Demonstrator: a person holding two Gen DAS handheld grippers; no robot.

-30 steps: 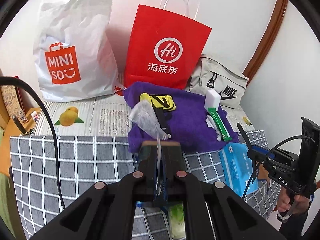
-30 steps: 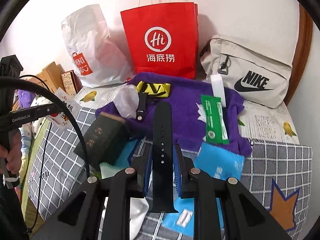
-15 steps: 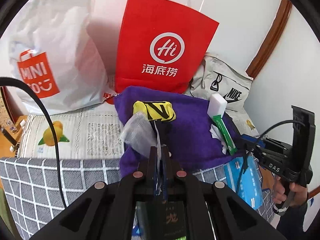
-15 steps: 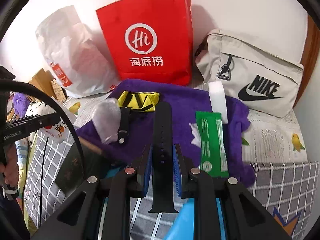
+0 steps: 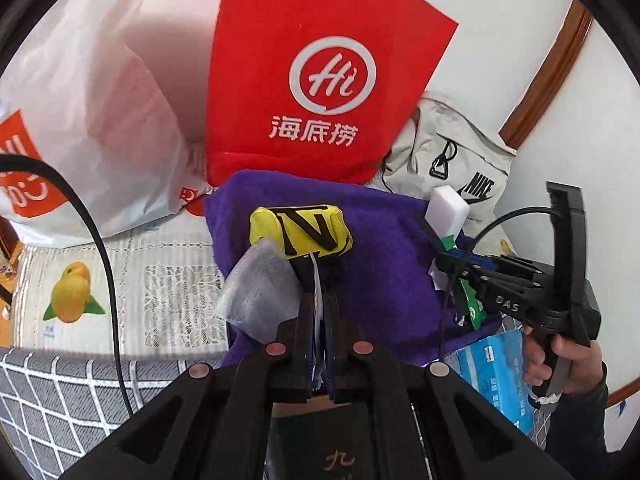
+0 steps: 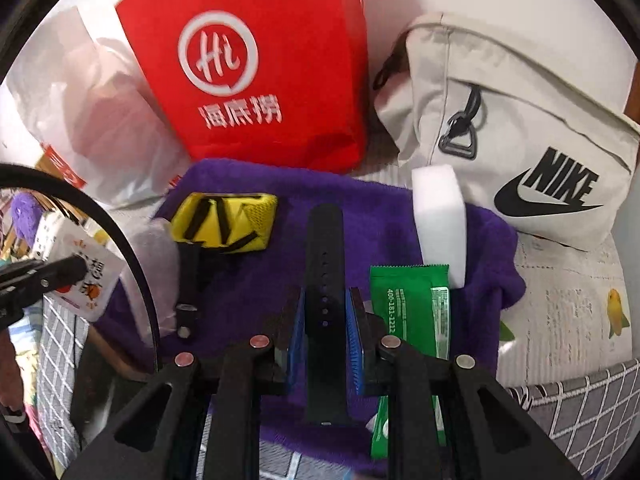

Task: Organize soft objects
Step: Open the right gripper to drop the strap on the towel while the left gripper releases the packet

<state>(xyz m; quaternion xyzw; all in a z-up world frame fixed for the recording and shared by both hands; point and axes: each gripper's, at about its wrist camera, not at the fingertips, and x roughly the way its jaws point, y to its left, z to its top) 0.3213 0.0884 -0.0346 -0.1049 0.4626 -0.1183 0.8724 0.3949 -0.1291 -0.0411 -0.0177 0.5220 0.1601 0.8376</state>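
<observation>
Two handheld grippers above a bed, both pointing down toward a rumpled purple fleece towel point(image 6: 360, 216) spread on the bedding.

Right gripper point(image 6: 325, 312) clenched on a long black rubber watch strap point(image 6: 324, 264), blue pads pressing its sides, strap end reaching out over the towel between a yellow fabric pouch with black stripes point(image 6: 224, 220) and a green foil sachet point(image 6: 408, 304). White foam sponge block point(image 6: 438, 216) just beyond the sachet.

Left gripper point(image 5: 316, 316) clamped on a thin white paper slip point(image 5: 317, 280), with a crinkled clear plastic bag point(image 5: 256, 292) just beside it, left of the jaws.

Behind the towel: red paper shopping bag point(image 6: 256, 60), white plastic bag point(image 5: 80, 92), beige canvas sling bag point(image 6: 520, 120).

Likely step: laying the strap on the towel. Best lowered flat into the open purple gap, clear of pouch and sachet, released only once resting so the limp strap does not curl or slide.
</observation>
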